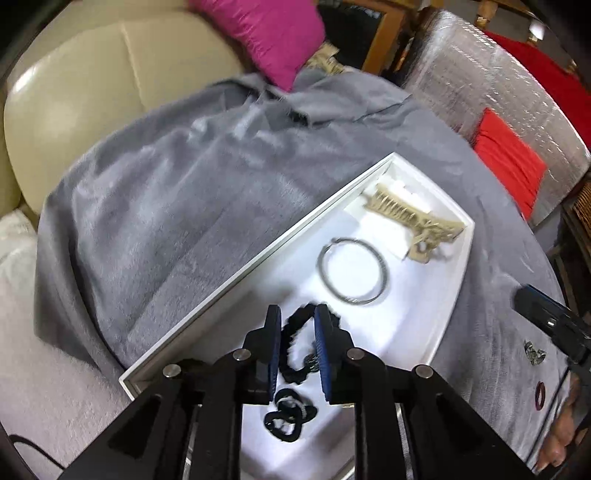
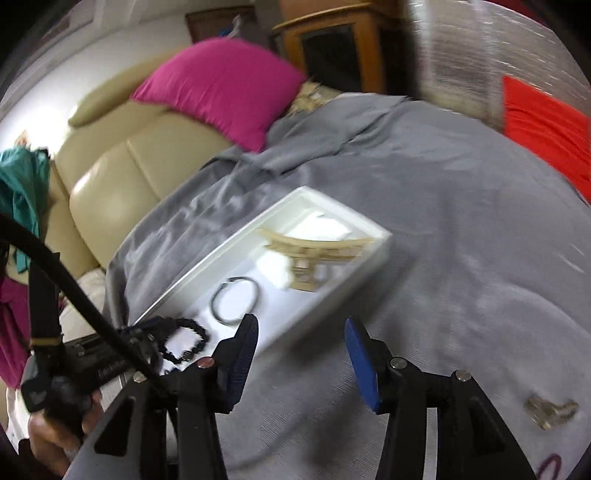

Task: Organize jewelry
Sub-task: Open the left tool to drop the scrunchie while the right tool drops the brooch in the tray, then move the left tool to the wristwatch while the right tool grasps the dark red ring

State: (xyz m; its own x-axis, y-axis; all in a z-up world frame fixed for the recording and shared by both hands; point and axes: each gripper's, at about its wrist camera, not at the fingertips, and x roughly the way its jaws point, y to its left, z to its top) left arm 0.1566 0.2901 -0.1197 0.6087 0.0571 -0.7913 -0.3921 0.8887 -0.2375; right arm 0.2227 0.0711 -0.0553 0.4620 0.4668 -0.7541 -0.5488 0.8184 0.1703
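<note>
A white tray [image 1: 221, 295] lies on a grey blanket [image 1: 184, 203]. In it are a beige claw hair clip [image 1: 413, 221], a thin metal bangle [image 1: 352, 270] and black hair ties [image 1: 290, 413]. My left gripper [image 1: 297, 325] hangs over the tray's near end with a black beaded bracelet [image 1: 295, 347] between its fingers; the jaws stand a little apart around it. My right gripper [image 2: 301, 325] is open and empty above the blanket, right of the tray [image 2: 369, 254]. A small silver piece [image 2: 550, 410] and a dark red ring [image 2: 548, 467] lie on the blanket at lower right.
A cream leather sofa [image 1: 92, 92] with a pink cushion [image 1: 266, 33] is behind the blanket. A red cloth [image 1: 509, 162] and a bubble-wrapped item [image 1: 480, 74] are at the right. A wooden cabinet [image 2: 340, 44] stands at the back.
</note>
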